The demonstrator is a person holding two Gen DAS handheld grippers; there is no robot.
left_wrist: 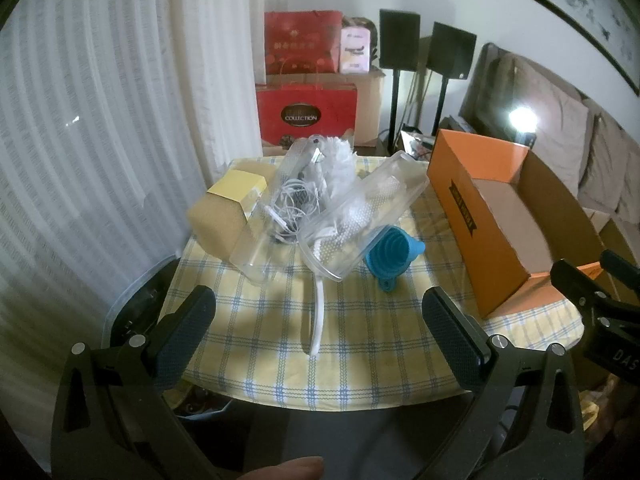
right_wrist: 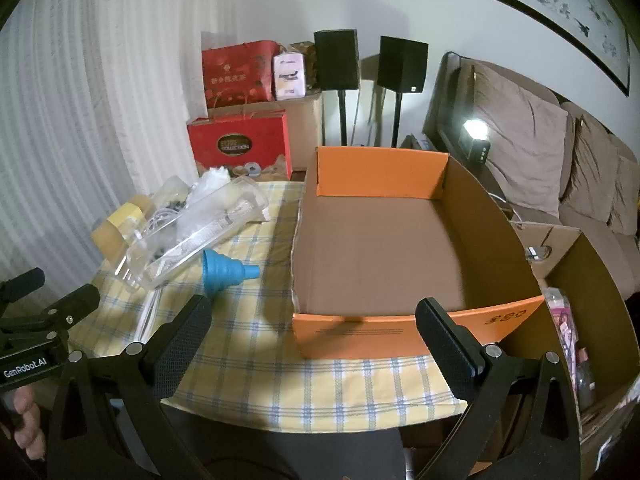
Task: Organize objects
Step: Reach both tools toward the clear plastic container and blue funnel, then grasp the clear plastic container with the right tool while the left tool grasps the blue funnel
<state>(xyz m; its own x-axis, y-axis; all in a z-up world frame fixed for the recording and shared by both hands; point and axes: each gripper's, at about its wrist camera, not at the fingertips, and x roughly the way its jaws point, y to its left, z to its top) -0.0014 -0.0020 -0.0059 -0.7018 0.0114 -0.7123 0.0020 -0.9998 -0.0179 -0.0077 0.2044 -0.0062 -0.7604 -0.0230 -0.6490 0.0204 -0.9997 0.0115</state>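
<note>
Both grippers hover over near edge of desk (left_wrist: pixel 352 360), checked yellow-and-blue cloth. Left gripper (left_wrist: pixel 319 312) spread wide, holding nothing; right gripper (right_wrist: pixel 313 322) likewise wide, holding nothing. Blue collapsible funnel (left_wrist: pixel 394 258) lies on its side mid-desk, touching a clear plastic container (left_wrist: pixel 360 220) tipped over. Second clear container (left_wrist: pixel 276 208) beside it holds what looks like tangled white cable. Small cardboard box (left_wrist: pixel 222 216) to their left. Orange cardboard box (right_wrist: pixel 380 248) open on right side of desk, beside funnel.

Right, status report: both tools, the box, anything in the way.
Left tool open, empty. Right tool open, empty. Orange box empty on the table; blue funnel and clear containers lie beside it. Nothing blocking.
</note>
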